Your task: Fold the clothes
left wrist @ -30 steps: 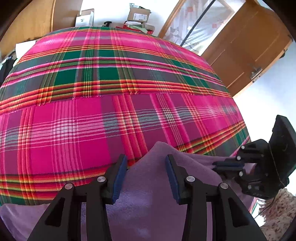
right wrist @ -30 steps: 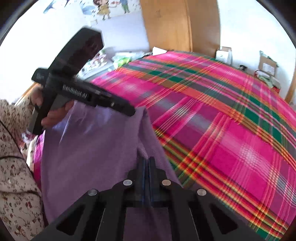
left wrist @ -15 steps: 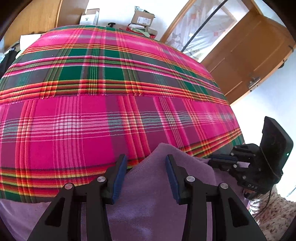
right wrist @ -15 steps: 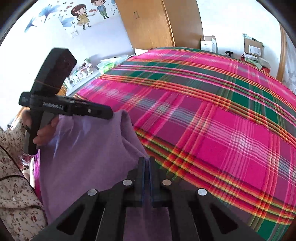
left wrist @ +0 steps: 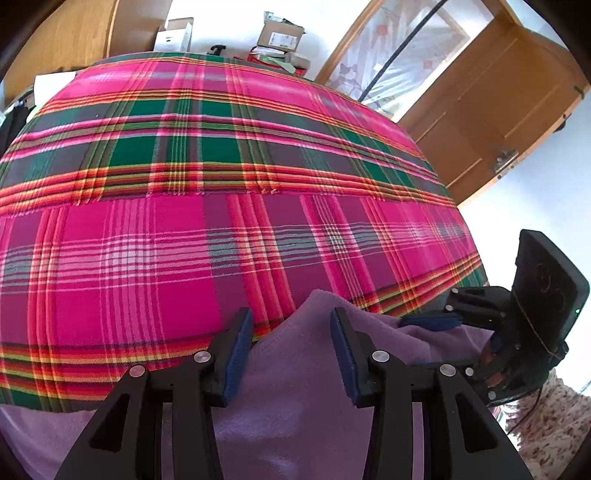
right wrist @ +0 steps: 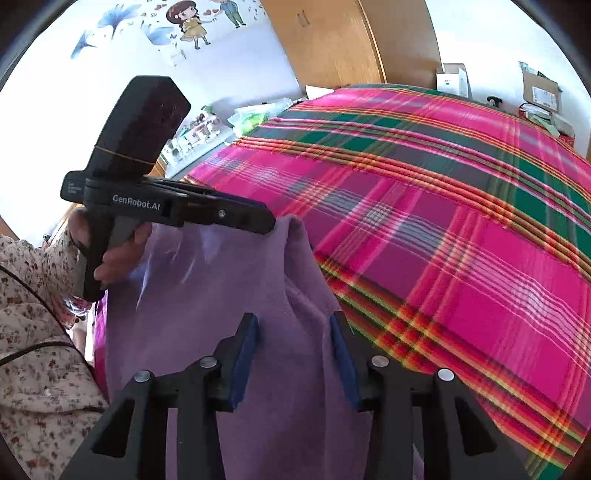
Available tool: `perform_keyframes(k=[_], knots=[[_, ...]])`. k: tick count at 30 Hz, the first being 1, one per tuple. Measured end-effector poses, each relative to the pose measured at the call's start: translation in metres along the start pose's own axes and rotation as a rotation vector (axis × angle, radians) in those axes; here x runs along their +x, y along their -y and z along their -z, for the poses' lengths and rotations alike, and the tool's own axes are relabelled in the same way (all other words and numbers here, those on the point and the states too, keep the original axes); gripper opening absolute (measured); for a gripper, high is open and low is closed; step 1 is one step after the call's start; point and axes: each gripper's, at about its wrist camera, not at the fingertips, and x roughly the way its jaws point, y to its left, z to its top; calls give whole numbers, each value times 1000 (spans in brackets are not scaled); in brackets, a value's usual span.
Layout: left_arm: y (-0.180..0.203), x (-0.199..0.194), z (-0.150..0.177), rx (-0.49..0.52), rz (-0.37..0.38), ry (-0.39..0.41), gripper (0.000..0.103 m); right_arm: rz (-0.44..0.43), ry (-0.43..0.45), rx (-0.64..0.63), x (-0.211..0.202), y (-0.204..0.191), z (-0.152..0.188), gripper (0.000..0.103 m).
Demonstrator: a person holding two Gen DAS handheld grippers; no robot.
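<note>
A purple cloth (left wrist: pixel 295 406) lies bunched on the near edge of a bed covered by a pink and green plaid blanket (left wrist: pixel 184 258). My left gripper (left wrist: pixel 290 325) hovers open over the cloth, its blue pads clear of the fabric. To its right, my right gripper (left wrist: pixel 430 320) rests at the cloth's edge. In the right wrist view, my right gripper (right wrist: pixel 294 328) has its jaws opening, with a raised fold of the purple cloth (right wrist: pixel 221 295) between them. My left gripper (right wrist: pixel 267 223) shows from the side, held by a hand (right wrist: pixel 114 254), its tip at the cloth's top corner.
A wooden door (left wrist: pixel 498 92) stands beyond the bed's right side, and cardboard boxes (left wrist: pixel 280 35) sit past its far end. A wooden wardrobe (right wrist: pixel 332 44) and a cluttered shelf (right wrist: pixel 192 129) line the far wall. A floral sleeve (right wrist: pixel 33 332) is at the left.
The right gripper's jaws, earlier shut on the purple cloth, have parted, and its view has swung slightly. The left gripper has kept still and open.
</note>
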Motion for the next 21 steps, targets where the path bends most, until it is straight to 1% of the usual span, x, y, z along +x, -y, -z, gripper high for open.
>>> perform_keyframes(k=[2, 5, 7, 8, 12, 13, 14, 15, 17, 19, 20, 21], knots=[[2, 1, -1, 5, -1, 0, 45, -22, 6, 15, 1, 2, -1, 12], [2, 1, -1, 2, 2, 2, 45, 12, 18, 17, -3, 2, 0, 13], [2, 0, -1, 5, 3, 3, 45, 40, 31, 11, -7, 0, 0, 20], [3, 0, -1, 6, 3, 4, 45, 42, 29, 7, -6, -2, 0, 24], [3, 0, -1, 7, 2, 4, 45, 23, -4, -5, 3, -6, -1, 25], [3, 0, -1, 7, 2, 5, 45, 16, -9, 1, 5, -5, -1, 23], [3, -1, -1, 7, 1, 7, 45, -2, -2, 16, 4, -3, -2, 10], [3, -1, -2, 7, 0, 10, 45, -31, 15, 40, 0, 0, -3, 7], [1, -1, -3, 0, -4, 16, 45, -92, 55, 96, -8, 8, -6, 7], [-3, -1, -5, -16, -4, 20, 45, -132, 95, 184, -16, 24, -9, 7], [-4, 0, -5, -21, -3, 21, 45, -128, 98, 213, -16, 29, -8, 7], [-4, 1, -6, -25, -1, 20, 45, -105, 85, 225, -12, 31, -6, 7]])
